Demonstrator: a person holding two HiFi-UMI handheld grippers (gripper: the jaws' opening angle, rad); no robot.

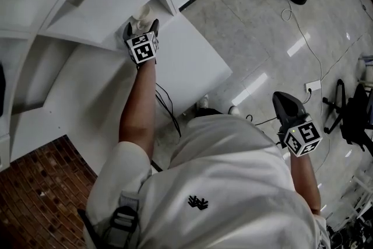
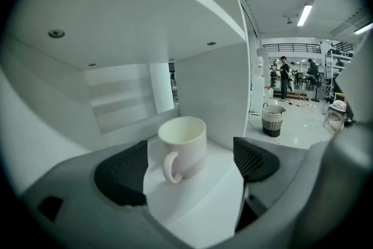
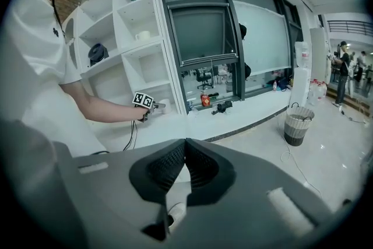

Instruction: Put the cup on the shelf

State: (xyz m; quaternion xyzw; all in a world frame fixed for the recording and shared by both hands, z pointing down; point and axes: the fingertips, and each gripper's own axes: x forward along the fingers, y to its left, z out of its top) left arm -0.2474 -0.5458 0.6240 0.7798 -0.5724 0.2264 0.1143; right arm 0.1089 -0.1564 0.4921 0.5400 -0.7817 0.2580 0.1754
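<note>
One white cup point(image 2: 182, 148) here. It's upright on the shelf point(image 2: 198, 207) board, near the front edge and close to the upright panel on its right side, with the handle turned back toward me.

My left gripper point(image 1: 141, 29) is spread about as wide as it goes. The cup sits between and a bit beyond the two dark pads point(image 2: 123, 175), and neither pad touches it, so I'm not holding anything.

My right gripper point(image 3: 185, 163) is well apart from the shelf, down by my side over the floor. Its jaws are pressed together on nothing.

So that's two grippers, each with one cube point(image 1: 144, 48) carrying black-and-white square markers. A second pale cup-like thing point(image 3: 143, 35) sits in a higher compartment. One striped basket point(image 2: 271, 119) stands on the floor.
</note>
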